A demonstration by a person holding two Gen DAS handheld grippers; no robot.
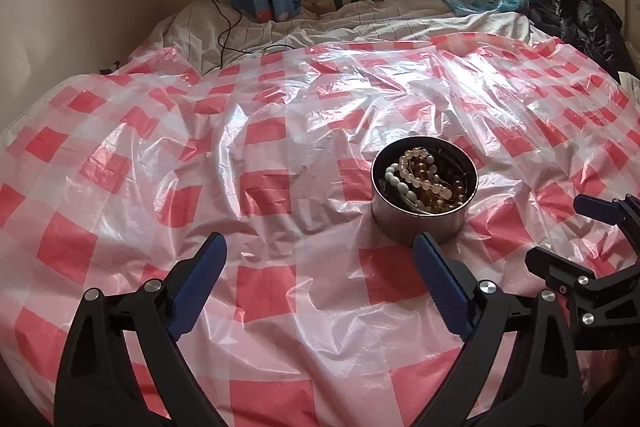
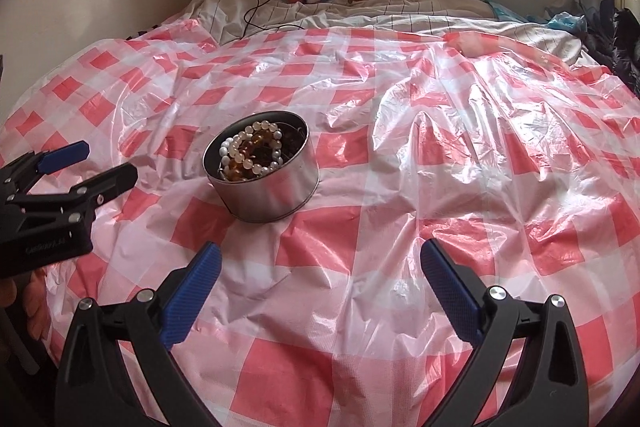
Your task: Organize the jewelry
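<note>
no legible text, faint mirrored embossing on left claw (image 2: 104,163) body, unreadable

Left tool (image 1: 320,247) and right tool (image 2: 320,253): matte black, triangular cut-out arms joined by round silver screws; each finger carries a flat, finely ribbed blue pad (image 2: 192,291). Faint embossed lettering marks the left tool's black body in the right wrist view.

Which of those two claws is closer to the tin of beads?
The left claw: its right finger nearly reaches the tin, just below its wall. The right claw hangs further back.
</note>
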